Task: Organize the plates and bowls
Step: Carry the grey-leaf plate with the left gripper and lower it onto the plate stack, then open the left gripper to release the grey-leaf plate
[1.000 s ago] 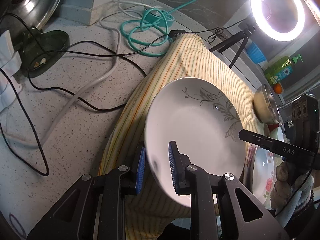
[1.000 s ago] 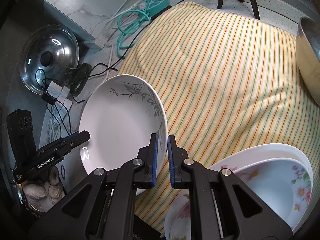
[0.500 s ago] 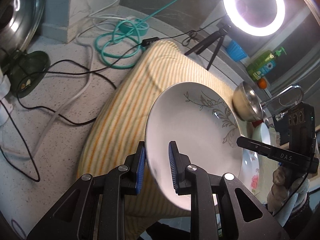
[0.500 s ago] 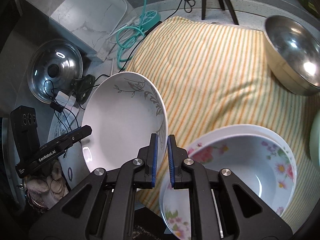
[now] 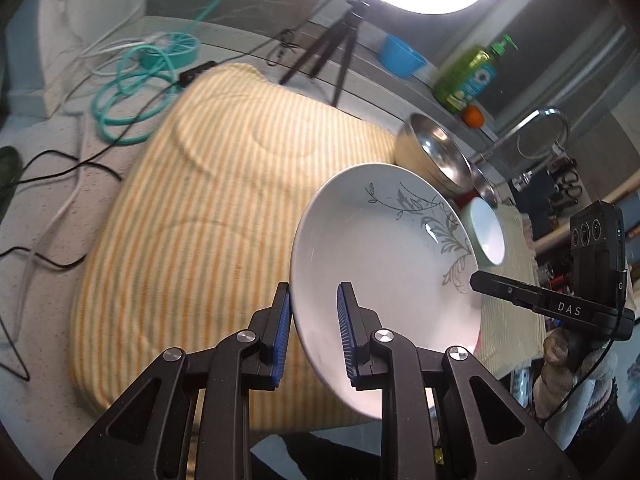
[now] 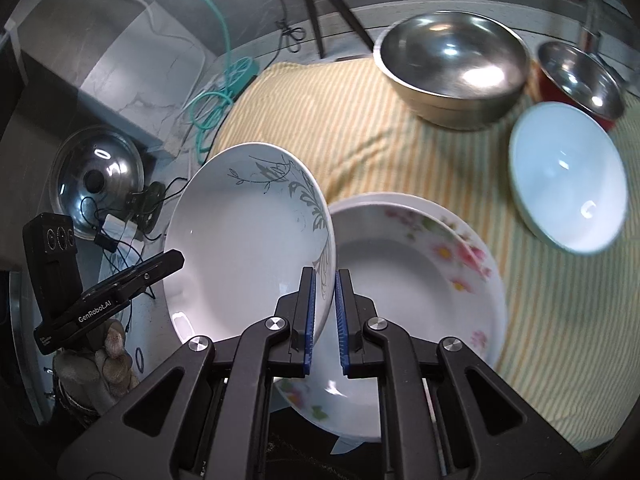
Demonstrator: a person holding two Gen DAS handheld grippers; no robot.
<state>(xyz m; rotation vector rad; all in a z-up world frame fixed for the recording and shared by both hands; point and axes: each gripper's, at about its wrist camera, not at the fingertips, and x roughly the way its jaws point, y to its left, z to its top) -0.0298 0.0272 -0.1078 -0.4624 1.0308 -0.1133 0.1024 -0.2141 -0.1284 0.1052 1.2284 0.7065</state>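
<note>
Striped yellow cloth (image 5: pixel 208 216) covers the speckled desk (image 5: pixel 48 184). Both claws clench one leaf-patterned plate (image 6: pixel 248 248) held aloft and tilted, hollow facing up: left claw (image 5: pixel 312 328) on its near rim, right claw (image 6: pixel 325 308) on the opposite rim, above the floral plates (image 6: pixel 420 280).

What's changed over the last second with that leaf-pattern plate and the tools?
Both tools carried the leaf-pattern plate across the striped cloth toward the floral plates; its rim now overlaps them in the right wrist view. Unchanged: left tool and right tool each remain clamped on the plate's rim.
</note>
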